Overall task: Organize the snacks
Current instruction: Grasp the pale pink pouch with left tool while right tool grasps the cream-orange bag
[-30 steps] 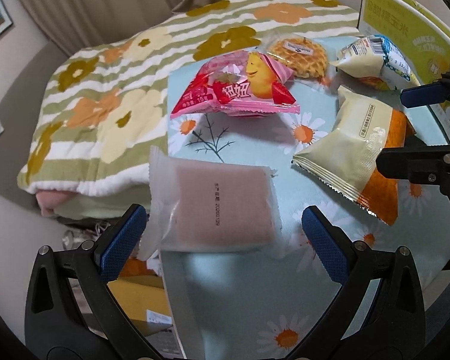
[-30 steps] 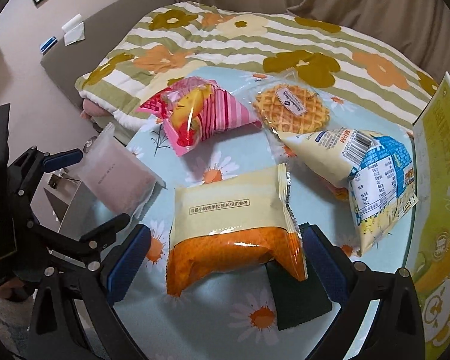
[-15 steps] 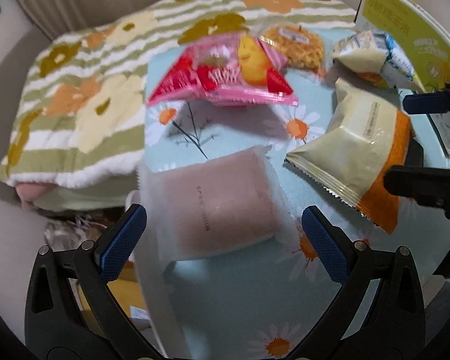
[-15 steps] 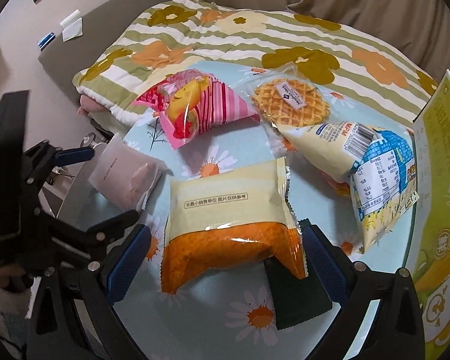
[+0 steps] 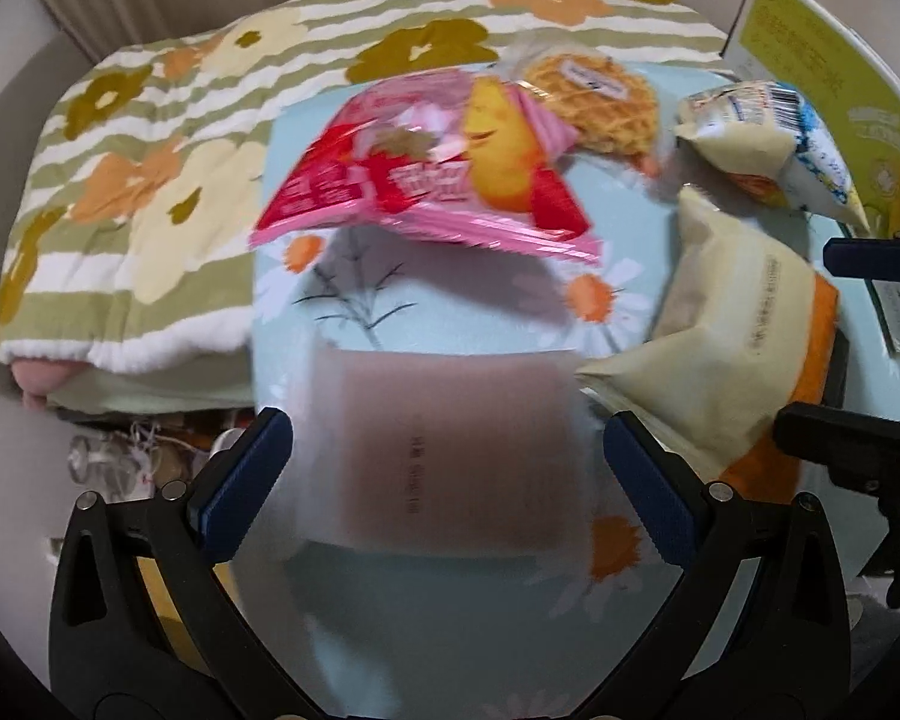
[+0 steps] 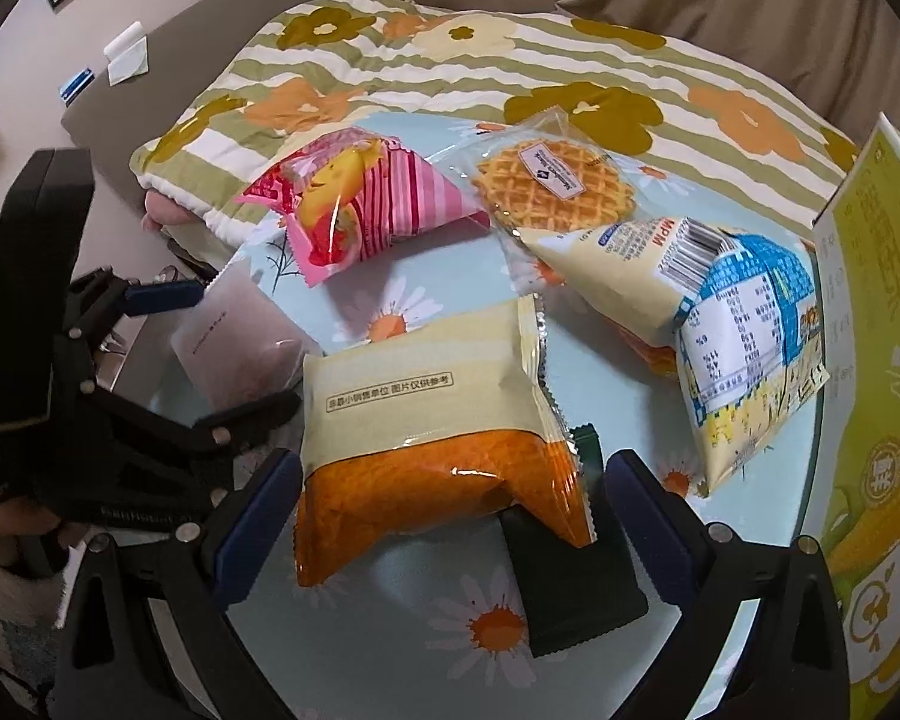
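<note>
A frosted pinkish packet (image 5: 450, 450) lies at the near left edge of the daisy-print table (image 5: 450, 630). My left gripper (image 5: 444, 480) is open, with one blue pad on each side of that packet. From the right wrist view the same packet (image 6: 234, 348) sits between the left gripper's fingers (image 6: 162, 294). A cream-and-orange packet (image 6: 432, 438) lies between the open fingers of my right gripper (image 6: 453, 516), partly on top of a dark green packet (image 6: 570, 588).
A pink-and-red packet (image 6: 354, 204), a wrapped waffle (image 6: 546, 186) and a cream-and-blue packet (image 6: 720, 300) lie further back. A yellow-green box (image 6: 870, 360) stands along the right edge. A flowered blanket (image 5: 150, 180) lies beyond the table, and clutter lies below the table's left edge.
My left gripper has moved forward and right, so the frosted packet now lies between its fingers. My right gripper has crept closer to the cream-and-orange packet.
</note>
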`<state>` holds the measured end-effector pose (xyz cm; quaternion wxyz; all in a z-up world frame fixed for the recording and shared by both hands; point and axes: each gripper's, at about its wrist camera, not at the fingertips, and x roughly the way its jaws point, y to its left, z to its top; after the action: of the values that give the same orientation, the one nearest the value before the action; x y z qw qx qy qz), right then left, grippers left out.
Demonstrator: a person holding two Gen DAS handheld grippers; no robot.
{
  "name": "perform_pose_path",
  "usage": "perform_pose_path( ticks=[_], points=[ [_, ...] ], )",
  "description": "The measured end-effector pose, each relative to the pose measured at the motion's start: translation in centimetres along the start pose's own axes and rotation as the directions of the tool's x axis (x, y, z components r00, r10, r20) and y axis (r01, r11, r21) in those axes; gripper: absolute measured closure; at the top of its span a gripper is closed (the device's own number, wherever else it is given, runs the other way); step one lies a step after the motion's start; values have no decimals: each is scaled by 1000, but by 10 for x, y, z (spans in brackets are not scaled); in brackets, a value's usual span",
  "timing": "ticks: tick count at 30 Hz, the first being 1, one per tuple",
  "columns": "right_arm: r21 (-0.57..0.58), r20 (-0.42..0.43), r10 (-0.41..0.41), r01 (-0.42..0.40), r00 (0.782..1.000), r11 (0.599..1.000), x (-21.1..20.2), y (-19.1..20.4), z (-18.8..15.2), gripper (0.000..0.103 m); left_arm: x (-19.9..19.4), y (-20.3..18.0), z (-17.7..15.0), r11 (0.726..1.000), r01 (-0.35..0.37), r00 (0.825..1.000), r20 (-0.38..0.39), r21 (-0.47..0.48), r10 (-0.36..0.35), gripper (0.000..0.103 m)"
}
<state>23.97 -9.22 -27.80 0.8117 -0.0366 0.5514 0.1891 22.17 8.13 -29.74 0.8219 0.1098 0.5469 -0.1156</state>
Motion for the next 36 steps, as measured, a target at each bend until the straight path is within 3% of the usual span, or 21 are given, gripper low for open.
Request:
perform_pose_path(
  ticks=[9,13,15,18,23,31,33,36],
  points=[
    [-179,-23,-18,14,1000,984,17,21,7,2,17,1,-2,998,19,997,-77,66,-14,0],
    [-226,-46,-26,15,999,974,23,23,8,2,17,-2,-6,997,22,998,-59,77,-18,2],
    [-231,-66,-28,12,997,973,27,23,9,2,15,1,-7,997,58,997,-57,52,-55,15],
    [-215,-65,-7,-7,998,977,30,19,11,2,13,3,-8,997,60,997,-46,41,-58,21],
    [-237,-63,-19,3,998,972,34,22,13,2,8,1,-10,997,55,998,-32,50,-54,27],
    [-300,-61,-48,27,997,954,38,33,13,3,1,2,-12,998,58,998,-23,35,-57,29],
    [-321,-59,-66,44,996,946,38,36,12,16,-3,3,-13,998,55,998,-18,31,-55,30],
    [-332,-40,-84,67,996,941,33,38,9,26,-10,4,-16,999,48,999,-9,19,-48,30]
  ],
)
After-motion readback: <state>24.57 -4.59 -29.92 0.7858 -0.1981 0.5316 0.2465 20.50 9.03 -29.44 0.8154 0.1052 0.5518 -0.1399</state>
